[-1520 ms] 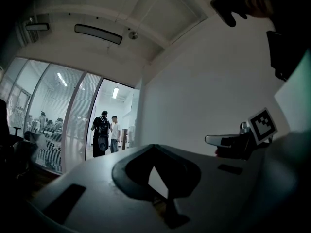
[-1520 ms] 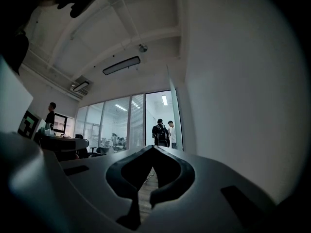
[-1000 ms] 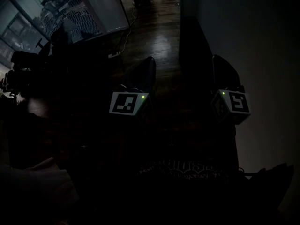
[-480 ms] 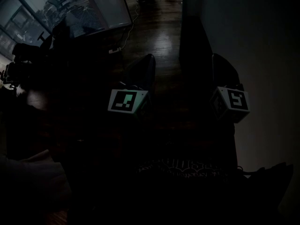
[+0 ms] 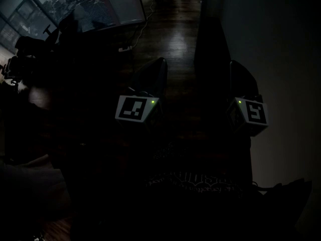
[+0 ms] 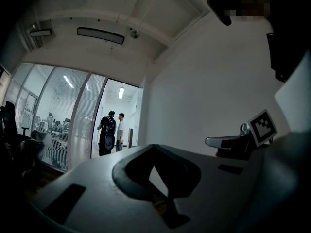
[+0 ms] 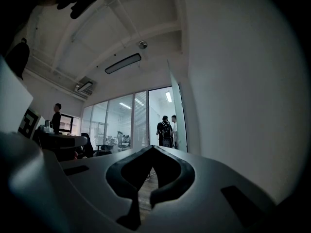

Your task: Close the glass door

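The glass door (image 7: 178, 111) stands open as a tall pane beside the white wall, at the right of a lit doorway (image 6: 118, 125). It is far ahead of both grippers. My left gripper (image 6: 153, 146) is held level with its tips meeting and nothing between them. My right gripper (image 7: 153, 147) is likewise shut and empty. In the dark head view, the left gripper (image 5: 159, 67) and the right gripper (image 5: 236, 67) point forward side by side over the dark wooden floor (image 5: 170, 39).
Two people (image 7: 167, 129) stand in the doorway. A white wall (image 5: 276, 59) runs close along the right. A glass partition with blinds (image 5: 118, 6) and office chairs (image 6: 12, 130) lie to the left. Another person (image 7: 57, 117) stands at a monitor at the far left.
The head view has crept a little forward along the floor toward the doorway. Both grippers keep their stance and stay shut.
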Tool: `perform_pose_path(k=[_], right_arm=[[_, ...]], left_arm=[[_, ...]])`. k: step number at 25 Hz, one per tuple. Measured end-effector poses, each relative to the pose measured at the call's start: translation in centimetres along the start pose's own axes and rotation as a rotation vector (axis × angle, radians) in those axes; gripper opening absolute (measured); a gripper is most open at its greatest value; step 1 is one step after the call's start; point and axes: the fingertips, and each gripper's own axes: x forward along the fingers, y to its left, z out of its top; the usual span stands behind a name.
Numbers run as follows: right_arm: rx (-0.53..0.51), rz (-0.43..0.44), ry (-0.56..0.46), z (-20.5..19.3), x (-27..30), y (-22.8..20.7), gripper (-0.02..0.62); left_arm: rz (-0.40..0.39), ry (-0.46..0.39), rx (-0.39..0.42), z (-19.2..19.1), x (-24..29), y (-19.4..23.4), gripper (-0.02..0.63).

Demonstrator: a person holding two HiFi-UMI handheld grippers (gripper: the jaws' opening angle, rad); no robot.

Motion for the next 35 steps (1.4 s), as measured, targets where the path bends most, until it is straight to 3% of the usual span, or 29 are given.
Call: perform_pose_path(k=[6,16,21,29,35], right_arm=[[-0.005,-0.024,-0.011,-0.8,1.5,1.0,0.003],[-0.017,-0.063,-0.016,2.2,10.0,1.7,0.002],[-0.023,-0.06,-0.005,3.1,18.1,-2.2,0.003],[-0.039,-0.093,0.019,5.1,23.3,-3.4,0.003],[-0.03,-0.121,0.01,3.7,25.6,-5.3,0.003]], left_arm=[[-0.014,-0.014,0.005,-0.5,0.5,2.4,-0.005],[-0.039,-0.033,0.034,3.8,6.7,9.2,-0.005],[-0.045,-0.032,0.036,5.3,15.8,12.1,-0.005],[-0.064,-0.023,0.032,7.4,20.9,15.9,-0.005],[-0.07,-0.021,0.016,5.7,23.5,16.8,-0.005]])
